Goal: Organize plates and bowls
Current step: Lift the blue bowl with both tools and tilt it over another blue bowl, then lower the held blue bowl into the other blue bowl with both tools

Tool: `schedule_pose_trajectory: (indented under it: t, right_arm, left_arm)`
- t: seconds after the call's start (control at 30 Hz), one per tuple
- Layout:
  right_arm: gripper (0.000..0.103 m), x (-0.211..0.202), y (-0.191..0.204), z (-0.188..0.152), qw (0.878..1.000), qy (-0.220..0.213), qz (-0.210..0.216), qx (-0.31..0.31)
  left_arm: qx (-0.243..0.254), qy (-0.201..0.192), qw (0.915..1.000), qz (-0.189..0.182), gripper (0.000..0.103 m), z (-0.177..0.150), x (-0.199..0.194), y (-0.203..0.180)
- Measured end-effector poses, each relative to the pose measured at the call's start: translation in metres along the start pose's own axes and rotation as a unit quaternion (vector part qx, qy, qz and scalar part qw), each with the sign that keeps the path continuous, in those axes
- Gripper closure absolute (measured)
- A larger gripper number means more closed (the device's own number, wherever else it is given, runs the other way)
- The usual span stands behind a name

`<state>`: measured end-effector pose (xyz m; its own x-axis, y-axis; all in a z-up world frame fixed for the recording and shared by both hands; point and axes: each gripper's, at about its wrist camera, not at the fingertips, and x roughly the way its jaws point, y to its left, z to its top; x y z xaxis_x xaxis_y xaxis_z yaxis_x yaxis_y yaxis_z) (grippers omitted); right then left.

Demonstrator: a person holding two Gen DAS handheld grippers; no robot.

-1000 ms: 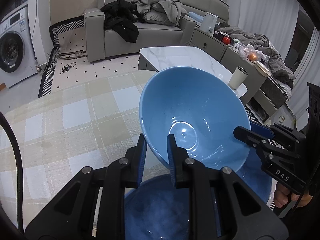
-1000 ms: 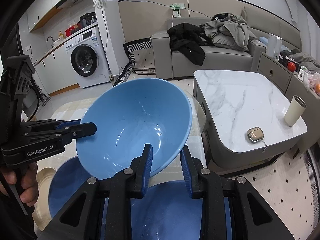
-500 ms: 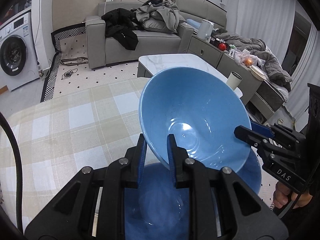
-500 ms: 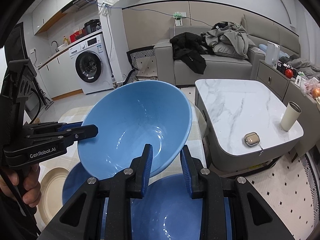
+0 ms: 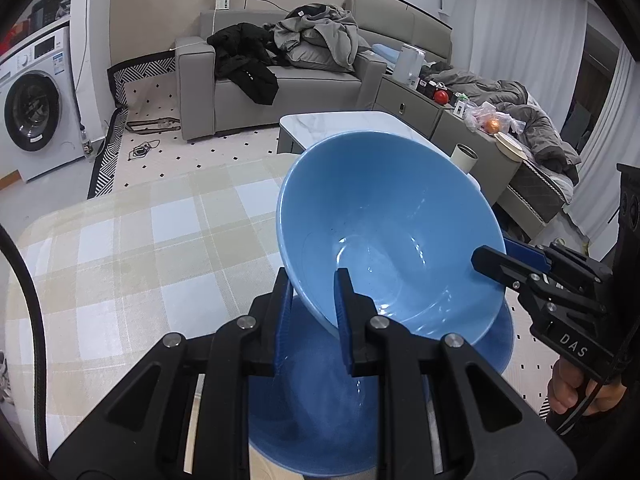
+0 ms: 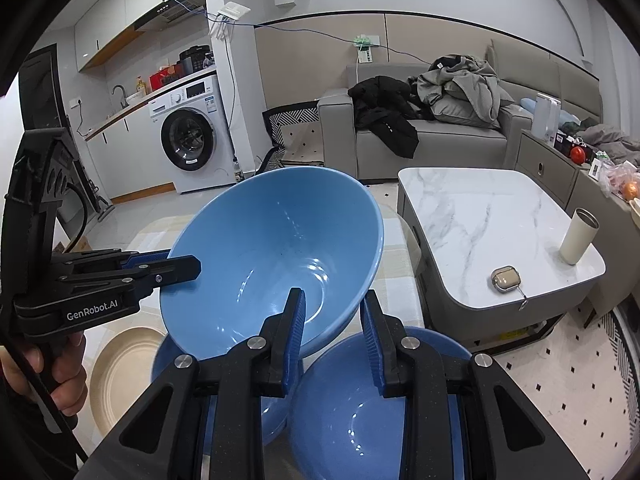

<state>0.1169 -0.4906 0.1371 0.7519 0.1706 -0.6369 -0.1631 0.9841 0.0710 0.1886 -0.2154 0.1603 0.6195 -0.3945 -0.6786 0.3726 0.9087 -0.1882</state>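
A large light blue bowl (image 5: 384,232) hangs tilted in the air, gripped from two sides. My left gripper (image 5: 314,280) is shut on its near rim, one finger inside and one outside. My right gripper (image 6: 333,296) is shut on the opposite rim of the bowl (image 6: 272,256) in the same way. Each gripper also shows in the other's view: the right gripper (image 5: 492,256) and the left gripper (image 6: 188,266). Below, two darker blue bowls (image 6: 360,404) (image 6: 172,356) stand on the checked tablecloth (image 5: 120,260), beside a cream plate (image 6: 124,372).
A marble coffee table (image 6: 480,220) stands just past the table's right edge, with a cream cup (image 6: 578,236) and a small case (image 6: 506,278) on it. A grey sofa (image 5: 280,84) piled with clothes and a washing machine (image 6: 192,140) are farther back.
Both grippers have risen with the light blue bowl held between them. More of the darker bowls shows beneath it, and the cream plate has come into the right wrist view.
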Motion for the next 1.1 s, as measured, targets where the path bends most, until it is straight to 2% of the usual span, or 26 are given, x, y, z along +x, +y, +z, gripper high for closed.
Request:
schedule_pose_trajectory:
  t: [0.3,0.63,1.1]
  right_arm:
    - [0.074,-0.015,0.018,-0.013,1.000,-0.004,0.001,0.000]
    - [0.074,-0.027,0.037,-0.036,1.000,-0.012,0.007,0.007]
    - [0.074,-0.031,0.058,-0.069,1.000,-0.015,-0.005,0.023]
  left_arm:
    - [0.001,-0.004,1.0000,-0.002,0.085,-0.022,-0.025,0.010]
    - [0.008,-0.007,0.9999,0.007,0.085,-0.061,-0.055,0.016]
    - [0.016,0.008,0.9998,0.010,0.085,-0.077,-0.036,0.006]
